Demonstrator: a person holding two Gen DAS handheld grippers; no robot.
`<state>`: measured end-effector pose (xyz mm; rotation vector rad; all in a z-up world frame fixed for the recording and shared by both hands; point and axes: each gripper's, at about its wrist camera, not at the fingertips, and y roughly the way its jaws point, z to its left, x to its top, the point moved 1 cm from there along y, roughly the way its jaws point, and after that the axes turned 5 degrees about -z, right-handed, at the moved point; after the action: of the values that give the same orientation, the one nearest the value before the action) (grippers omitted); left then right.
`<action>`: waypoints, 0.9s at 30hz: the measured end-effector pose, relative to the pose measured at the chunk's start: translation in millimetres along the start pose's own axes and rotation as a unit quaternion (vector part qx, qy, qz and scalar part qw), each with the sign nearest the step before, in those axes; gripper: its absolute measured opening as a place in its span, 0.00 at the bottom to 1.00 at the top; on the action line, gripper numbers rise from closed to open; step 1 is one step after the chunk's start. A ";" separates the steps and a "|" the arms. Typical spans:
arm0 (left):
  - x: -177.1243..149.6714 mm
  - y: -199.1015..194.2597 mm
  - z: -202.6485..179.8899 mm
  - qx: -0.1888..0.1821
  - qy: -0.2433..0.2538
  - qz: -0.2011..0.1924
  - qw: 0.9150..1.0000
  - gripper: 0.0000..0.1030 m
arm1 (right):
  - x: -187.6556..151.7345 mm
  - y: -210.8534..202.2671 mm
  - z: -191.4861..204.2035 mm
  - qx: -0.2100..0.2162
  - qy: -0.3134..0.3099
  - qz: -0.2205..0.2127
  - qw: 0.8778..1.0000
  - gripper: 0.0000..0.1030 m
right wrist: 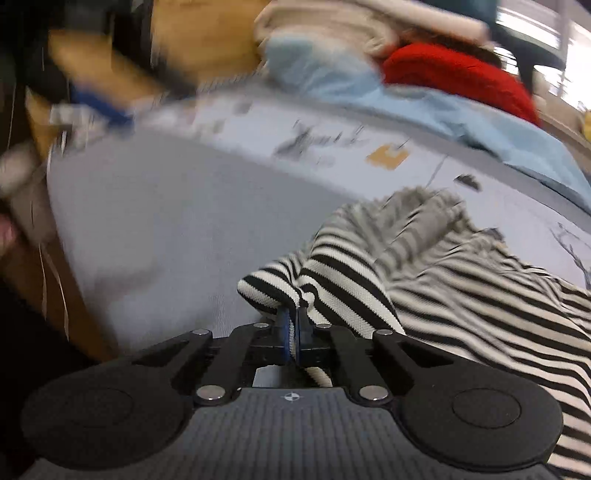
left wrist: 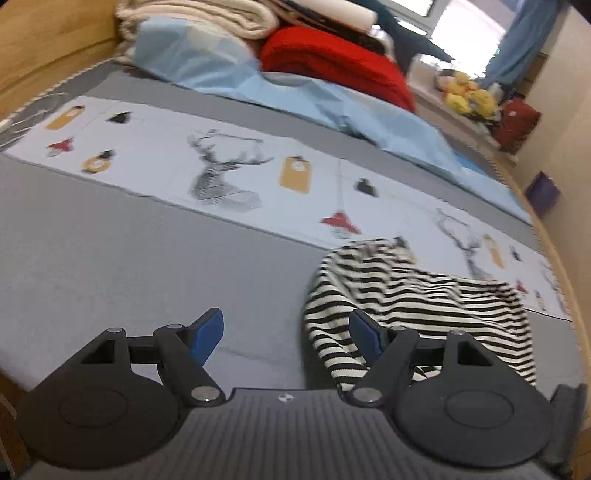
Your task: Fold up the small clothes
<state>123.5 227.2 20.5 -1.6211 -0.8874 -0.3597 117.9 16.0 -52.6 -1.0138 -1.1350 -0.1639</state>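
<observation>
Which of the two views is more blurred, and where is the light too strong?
Right wrist view: heavy motion blur over the bed and the far pile; only the right tongs, shut on the striped garment, look sharp. Left wrist view: mostly clear, slightly soft, with the open left tongs crisp; the window is overexposed. Both views bend straight edges, as fisheye lenses do.

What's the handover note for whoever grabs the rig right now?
Right hand-held gripper: shut on a corner of the striped garment.
Left hand-held gripper: open, nothing between its fingers; it hovers over the grey bedspread with the garment's near edge by its right finger.
Garment: crumpled on the bed, partly over the printed deer band. Red blanket and light blue bedding sit at the far side.
Done: one corner gripped. No fold visible yet.
Left: probably take a second corner with the left, spread flat, fold.
</observation>
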 end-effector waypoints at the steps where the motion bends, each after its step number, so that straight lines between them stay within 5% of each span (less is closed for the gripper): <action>1: 0.2 7.8 -5.5 -0.015 -0.003 0.006 1.000 0.81 | 3.2 -8.5 -6.4 0.003 0.016 -0.013 1.000 0.01; 4: -0.3 40.4 -16.2 -0.072 -0.045 0.042 0.995 0.84 | 10.4 -30.9 -25.3 0.012 0.050 -0.043 0.998 0.01; 6: -10.0 74.7 -16.4 -0.137 -0.128 0.079 0.979 0.88 | 12.0 -42.1 -34.0 0.017 0.058 -0.052 0.997 0.01; 7: -16.9 98.6 -18.1 -0.151 -0.164 0.131 0.966 0.88 | 12.1 -47.2 -37.6 0.018 0.058 -0.055 0.997 0.01; 9: -19.2 127.6 -27.8 -0.141 -0.176 0.183 0.957 0.88 | 11.4 -56.2 -42.4 0.020 0.054 -0.057 0.997 0.01; 11: -14.9 140.4 -37.7 -0.139 -0.169 0.174 0.960 0.88 | 11.8 -62.8 -46.4 0.023 0.052 -0.059 0.997 0.01; 16: -19.2 182.1 -48.0 -0.134 -0.205 0.219 0.945 0.85 | 12.5 -77.8 -56.6 0.030 0.053 -0.066 0.996 0.01; 18: -15.5 191.4 -53.6 -0.134 -0.200 0.213 0.947 0.74 | 13.7 -81.4 -61.8 0.032 0.057 -0.067 0.996 0.01; 21: -14.6 198.1 -57.0 -0.135 -0.180 0.209 0.952 0.27 | 14.1 -82.4 -64.8 0.038 0.058 -0.063 0.996 0.01; 22: -14.9 196.5 -57.9 -0.130 -0.167 0.202 0.956 0.21 | 14.5 -81.2 -63.8 0.041 0.056 -0.061 0.996 0.01; 27: -7.4 164.1 -34.2 -0.139 -0.152 0.153 0.966 0.13 | 17.3 -70.7 -47.0 0.077 0.048 -0.057 0.994 0.01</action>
<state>243.5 189.8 -90.6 -2.0795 -0.8208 -0.0154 116.6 -52.5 0.4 -0.7982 -1.1010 -0.2104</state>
